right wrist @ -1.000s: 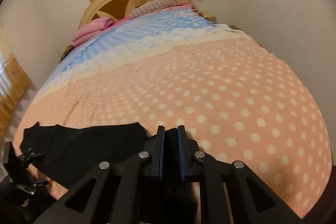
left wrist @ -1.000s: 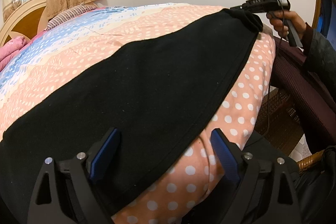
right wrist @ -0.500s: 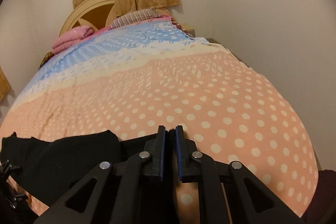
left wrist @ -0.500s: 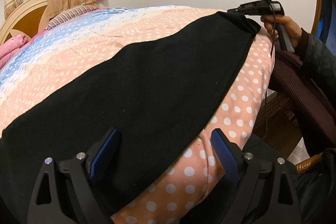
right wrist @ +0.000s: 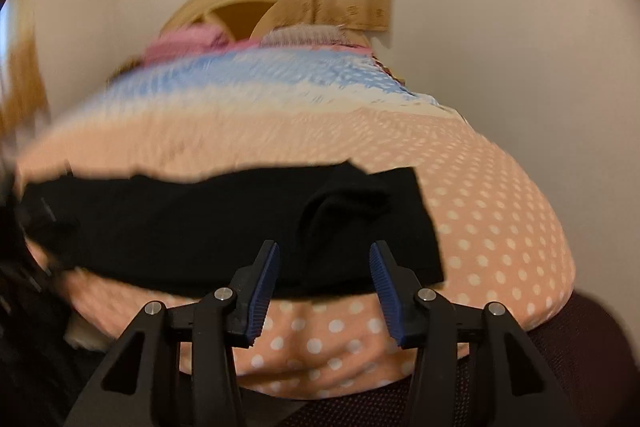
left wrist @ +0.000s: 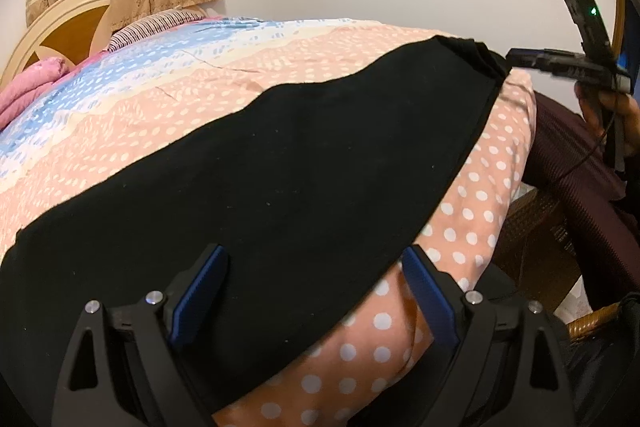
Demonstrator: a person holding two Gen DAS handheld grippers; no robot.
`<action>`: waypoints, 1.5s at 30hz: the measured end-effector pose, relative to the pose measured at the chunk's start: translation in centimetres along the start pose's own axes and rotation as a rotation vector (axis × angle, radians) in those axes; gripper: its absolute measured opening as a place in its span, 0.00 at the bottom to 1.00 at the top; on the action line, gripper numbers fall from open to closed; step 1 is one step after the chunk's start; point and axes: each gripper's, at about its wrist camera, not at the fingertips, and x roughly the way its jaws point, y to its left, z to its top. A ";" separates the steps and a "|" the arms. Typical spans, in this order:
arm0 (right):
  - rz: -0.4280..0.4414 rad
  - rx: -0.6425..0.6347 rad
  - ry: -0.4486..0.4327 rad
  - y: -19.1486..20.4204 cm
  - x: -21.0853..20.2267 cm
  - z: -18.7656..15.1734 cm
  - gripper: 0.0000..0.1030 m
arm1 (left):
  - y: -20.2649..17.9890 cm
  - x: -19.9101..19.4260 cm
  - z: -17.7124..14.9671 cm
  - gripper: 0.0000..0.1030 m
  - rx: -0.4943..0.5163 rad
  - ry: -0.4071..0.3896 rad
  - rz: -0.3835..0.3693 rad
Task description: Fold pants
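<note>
Black pants (left wrist: 280, 167) lie stretched flat along the near edge of a bed with a pink polka-dot quilt (left wrist: 480, 195). My left gripper (left wrist: 316, 295) is open, its blue pads straddling the near end of the pants without closing on them. In the right wrist view the pants (right wrist: 180, 223) lie flat, with a small rumpled fold at their right end. My right gripper (right wrist: 324, 283) is open and empty, just off that end. It also shows in the left wrist view (left wrist: 516, 59), held beside the far end of the pants.
The bed has a blue and white band (left wrist: 120, 75), a striped pillow (left wrist: 156, 27) and a pink blanket (left wrist: 28, 87) by the wooden headboard (left wrist: 60, 23). A maroon mesh chair (left wrist: 580, 163) and a wicker piece (left wrist: 536, 227) stand at the bed's right side.
My right gripper has opened, let go of the pants' end and pulled back from it; its view is blurred by motion. My left gripper has stayed open in place.
</note>
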 end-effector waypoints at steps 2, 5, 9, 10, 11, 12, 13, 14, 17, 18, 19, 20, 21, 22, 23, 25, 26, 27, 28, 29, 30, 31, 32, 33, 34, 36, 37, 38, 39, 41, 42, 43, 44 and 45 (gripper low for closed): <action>-0.044 -0.019 0.002 0.3 1.2 0.0 0.48 | 0.2 0.0 0.0 0.89 -0.006 -0.002 -0.005; -0.055 -0.025 0.009 0.0 2.3 0.3 0.35 | 0.3 0.0 0.0 0.89 -0.008 -0.005 -0.010; -0.015 0.025 -0.003 -1.0 1.4 0.7 0.03 | 0.1 0.1 -0.2 0.92 0.008 -0.008 -0.010; -0.020 0.043 -0.017 -1.5 0.8 1.0 0.03 | 0.1 0.1 -0.2 0.93 0.011 -0.008 -0.009; -0.020 0.073 -0.037 -2.4 0.2 1.3 0.03 | 0.0 0.1 -0.2 0.93 0.013 -0.008 -0.008; -0.012 0.106 -0.049 -3.3 -0.3 1.5 0.03 | 0.0 0.1 -0.3 0.93 0.013 -0.008 -0.007; -0.002 0.139 -0.054 -4.2 -0.6 1.6 0.03 | 0.0 0.1 -0.3 0.93 0.013 -0.008 -0.008; 0.000 0.171 -0.053 -5.3 -0.8 1.6 0.03 | 0.1 0.1 -0.3 0.93 0.013 -0.007 -0.009; -0.046 0.226 -0.038 -7.6 -0.6 1.1 0.04 | 0.1 0.0 -0.2 0.93 0.009 -0.006 -0.013; -0.040 0.267 -0.012 -8.8 -0.1 0.7 0.04 | 0.1 0.0 -0.2 0.93 0.008 -0.006 -0.013; -0.026 0.317 0.027 -10.1 0.6 0.3 0.04 | 0.1 0.1 -0.2 0.93 0.008 -0.005 -0.011; -0.036 0.346 0.048 -10.8 1.0 0.0 0.04 | 0.0 0.1 -0.1 0.93 0.012 -0.004 -0.009; -0.075 0.373 0.055 -11.6 1.3 -0.4 0.04 | 0.0 0.2 -0.1 0.93 0.015 -0.003 -0.009; -0.105 0.399 0.050 -12.0 1.3 -0.5 0.04 | 0.0 0.2 -0.2 0.93 0.015 -0.003 -0.008; -0.099 0.423 0.041 -12.4 1.1 -0.5 0.05 | 0.0 0.2 -0.2 0.93 0.015 -0.003 -0.008; -0.005 0.448 0.008 -12.1 0.6 0.2 0.08 | 0.0 0.2 -0.2 0.94 0.010 -0.005 -0.010; 0.032 0.441 0.003 -11.8 0.6 0.7 0.27 | 0.0 0.2 -0.2 0.94 0.011 -0.004 -0.011; 0.071 0.442 -0.003 -11.5 0.7 1.2 0.55 | -0.1 0.3 -0.2 0.95 0.015 -0.003 -0.008; 0.109 0.451 -0.020 -11.3 0.7 1.8 0.62 | -0.2 0.4 -0.2 0.95 0.020 -0.002 -0.004; 0.150 0.457 -0.030 -11.1 0.9 2.5 0.63 | -0.3 0.4 -0.2 0.95 0.024 -0.001 0.000; 0.170 0.458 -0.024 -10.9 1.3 3.0 0.63 | -0.4 0.4 -0.2 0.95 0.026 0.000 0.002; 0.179 0.453 0.002 -10.7 2.1 3.8 0.63 | -0.3 0.4 -0.2 0.96 0.025 -0.001 0.000; 0.188 0.440 0.058 -10.3 3.5 4.5 0.63 | -0.2 0.4 -0.2 0.95 0.023 -0.001 -0.002; 0.194 0.441 0.102 -9.9 4.5 4.8 0.63 | -0.2 0.3 -0.2 0.95 0.020 -0.001 -0.006; 0.207 0.449 0.136 -9.9 5.6 5.1 0.62 | -0.1 0.3 -0.2 0.96 0.018 -0.002 -0.009; 0.230 0.452 0.178 -9.7 7.2 5.4 0.09 | 0.0 0.2 -0.2 0.96 0.015 -0.004 -0.013; 0.221 0.448 0.155 -9.7 7.2 5.6 0.08 | 0.0 0.2 -0.3 0.96 0.015 -0.006 -0.015; 0.232 0.438 0.110 -9.7 6.7 5.8 0.08 | 0.1 0.2 -0.3 0.96 0.016 -0.007 -0.016; 0.241 0.427 0.075 -9.4 6.2 5.9 0.08 | 0.1 0.1 -0.3 0.96 0.016 -0.009 -0.017; 0.205 0.358 -0.021 -8.5 4.4 6.2 0.08 | 0.0 0.1 -0.4 0.96 0.016 -0.010 -0.020; 0.169 0.335 -0.021 -8.2 4.1 6.3 0.08 | 0.1 0.1 -0.4 0.96 0.016 -0.010 -0.020; 0.115 0.317 0.004 -8.0 4.4 6.2 0.08 | 0.1 0.1 -0.4 0.96 0.017 -0.009 -0.020; 0.083 0.318 0.042 -8.0 5.1 5.8 0.08 | 0.1 0.1 -0.4 0.96 0.019 -0.009 -0.018; 0.058 0.324 0.078 -8.3 5.9 5.5 0.11 | 0.0 0.1 -0.4 0.96 0.020 -0.007 -0.017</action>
